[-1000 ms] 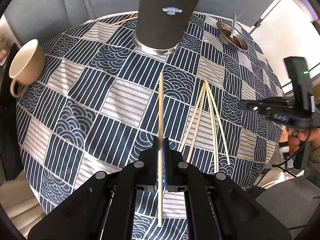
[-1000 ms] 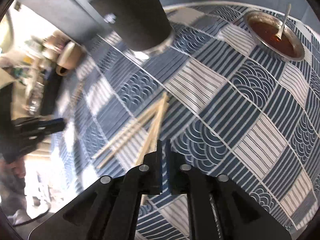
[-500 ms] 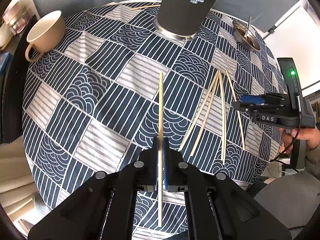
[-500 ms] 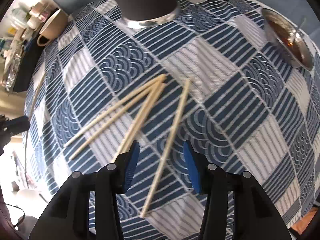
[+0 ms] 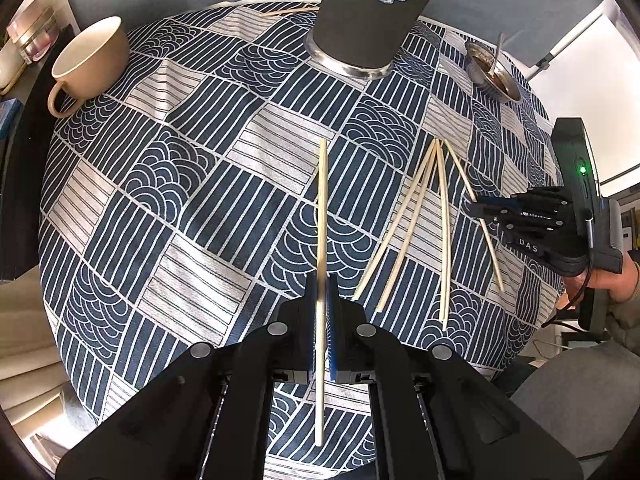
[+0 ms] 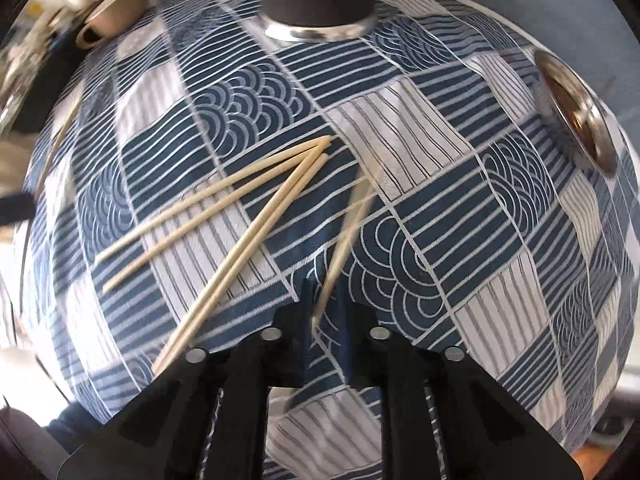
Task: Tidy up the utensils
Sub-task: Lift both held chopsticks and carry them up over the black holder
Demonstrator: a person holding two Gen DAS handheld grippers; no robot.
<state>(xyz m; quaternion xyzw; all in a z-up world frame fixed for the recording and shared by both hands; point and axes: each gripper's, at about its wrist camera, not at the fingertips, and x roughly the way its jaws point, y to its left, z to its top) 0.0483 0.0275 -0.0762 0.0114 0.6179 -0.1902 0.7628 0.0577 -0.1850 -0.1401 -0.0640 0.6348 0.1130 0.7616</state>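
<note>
Left tool [image 5: 322, 334] first: in the left wrist view we hold one chopstick [image 5: 321, 240] pinched between the narrow blue pads, above the worktop [image 5: 192, 216]. The stick is thin, pale wood, straight and smooth, and it passes through the pads so that a long part points toward the holder [image 5: 374, 20]. This holder is a tall dark cup with a shiny metal foot. To place the stick well, we think we must keep the grip firm, lift it, turn the long end down and aim at the open top, because a round stick can easily rotate between flat pads. Four more sticks [image 5: 420, 224] lie loose like a fan on the patterned cloth, near the right tool [image 5: 478, 210]. A beige mug [image 5: 86, 62] and a small metal dish [image 5: 494, 74] stand at the edges.

In the right wrist view the picture is blurred. The right tool [image 6: 326, 316] is closed to a narrow gap, and a fifth stick [image 6: 344, 240] runs up from between its pads; we judge it is gripped. Three other sticks [image 6: 224, 208] rest beside it on the woven, slightly wrinkled cloth.
</note>
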